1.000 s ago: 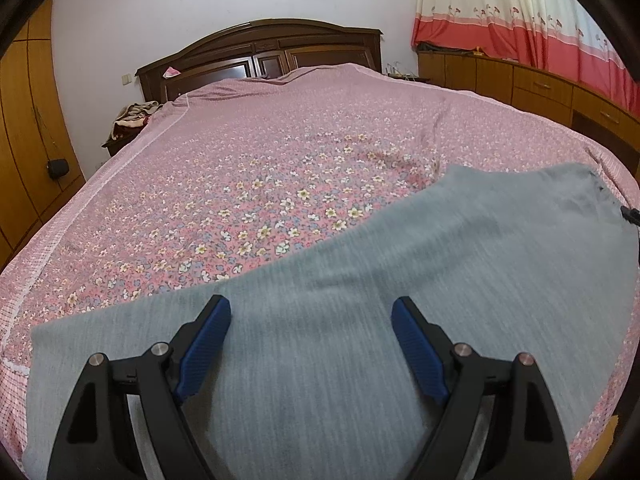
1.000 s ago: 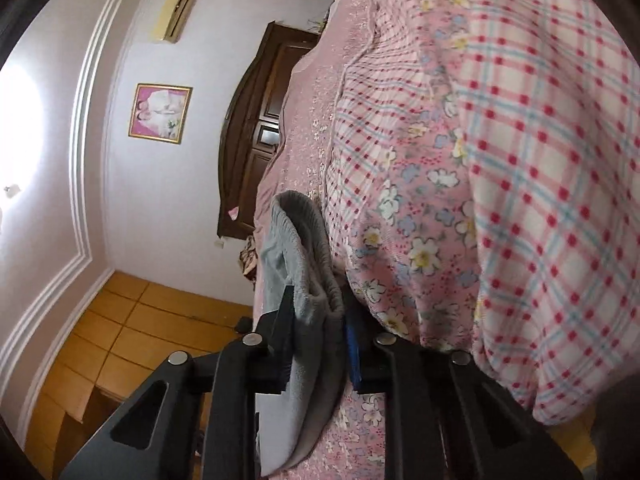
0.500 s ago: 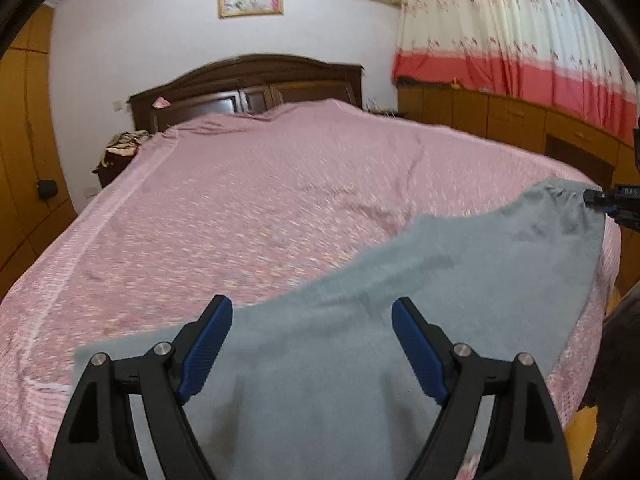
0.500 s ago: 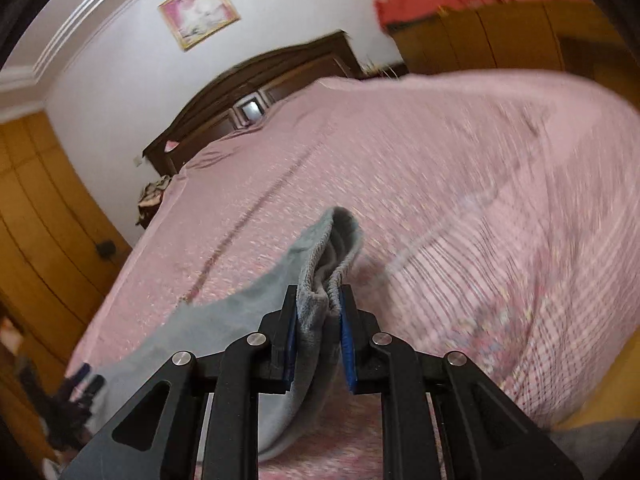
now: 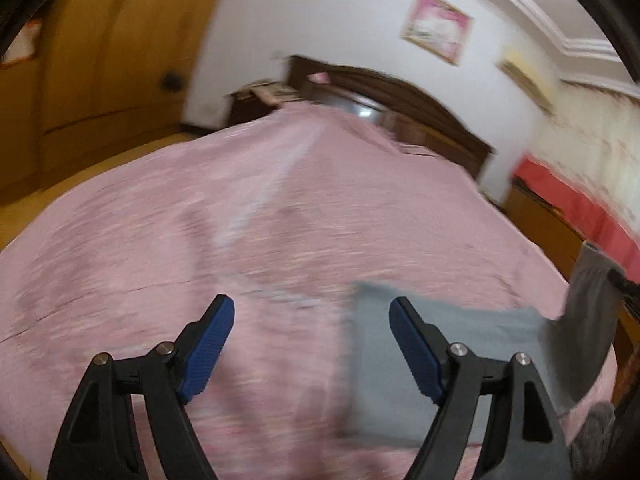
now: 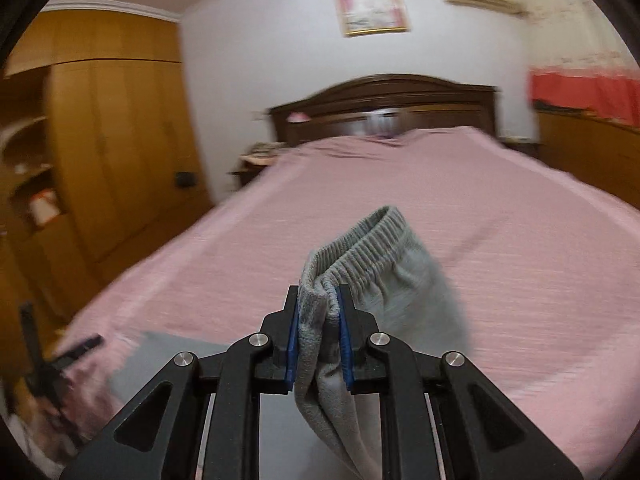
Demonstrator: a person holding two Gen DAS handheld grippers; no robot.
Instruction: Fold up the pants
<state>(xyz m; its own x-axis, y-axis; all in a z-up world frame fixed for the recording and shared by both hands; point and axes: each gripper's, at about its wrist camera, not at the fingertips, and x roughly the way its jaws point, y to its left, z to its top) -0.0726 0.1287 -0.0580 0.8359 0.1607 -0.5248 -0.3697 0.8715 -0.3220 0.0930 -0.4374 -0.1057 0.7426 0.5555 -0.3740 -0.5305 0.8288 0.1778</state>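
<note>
Right gripper [image 6: 318,334] clenched on waistband of one pair grey pants [image 6: 384,276], lifted at frame centre. Left gripper [image 5: 311,344] spread wide, holding nothing. Pants lie lower right on pink bed [image 5: 200,220], long axis running left-right, free end just right of left jaws. Two grippers, left nearer free end.

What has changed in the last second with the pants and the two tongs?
The right tongs lifted the waistband off the bed. The left tongs swung left, off the grey pants. Unchanged: right stays clamped, left stays open.
</note>
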